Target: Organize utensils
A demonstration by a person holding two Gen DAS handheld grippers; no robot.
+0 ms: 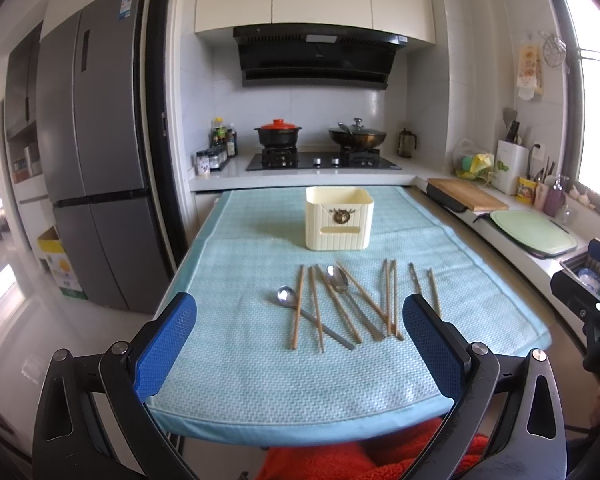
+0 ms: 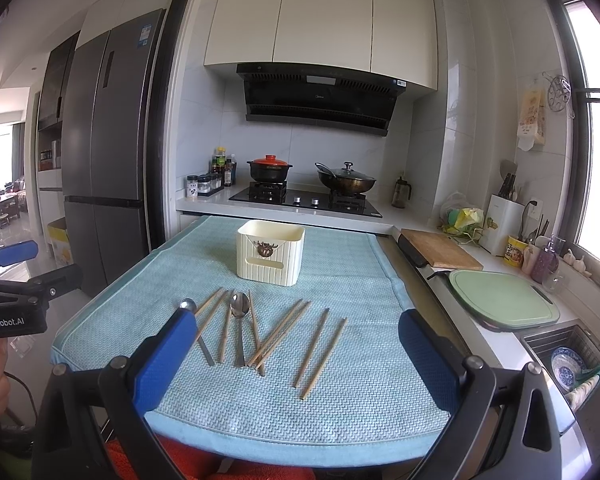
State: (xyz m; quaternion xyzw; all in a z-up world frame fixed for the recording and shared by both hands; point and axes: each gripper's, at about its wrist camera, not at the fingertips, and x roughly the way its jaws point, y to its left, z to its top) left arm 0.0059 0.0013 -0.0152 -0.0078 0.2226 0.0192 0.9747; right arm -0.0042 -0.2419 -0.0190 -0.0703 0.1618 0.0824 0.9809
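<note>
Task looks barely begun: we hold both tools back at the near edge of the table, nothing grasped. Left gripper (image 1: 300, 344) has its blue pads spread wide apart and empty; right gripper (image 2: 296, 356) likewise wide apart, holding nothing. The utensils lie loose on the teal mat (image 1: 240, 380), mid-table: wooden chopsticks (image 1: 298, 308) fanned and partly crossing, two metal spoons mixed in. One spoon (image 1: 287, 295) sits at the left of the pile with a chopstick lying over its handle; the second spoon (image 1: 337, 279) is in the middle, chopsticks close on both sides. A separate pair of chopsticks (image 2: 320, 354) lies off to the right, apart from the tangle. The cream holder box (image 1: 339, 218) stands upright beyond the pile, toward the stove, and we can't see anything in it from here. Our read: the step in hand is choosing a first pick. Next move calls for lowering one tool over a single piece, pads straddling the shaft crosswise, pinching low against the mat. The isolated right-hand pair seems the easiest start for the right tool; the crossed pieces risk dragging neighbours. Then carry to the box and drop in upright.
</note>
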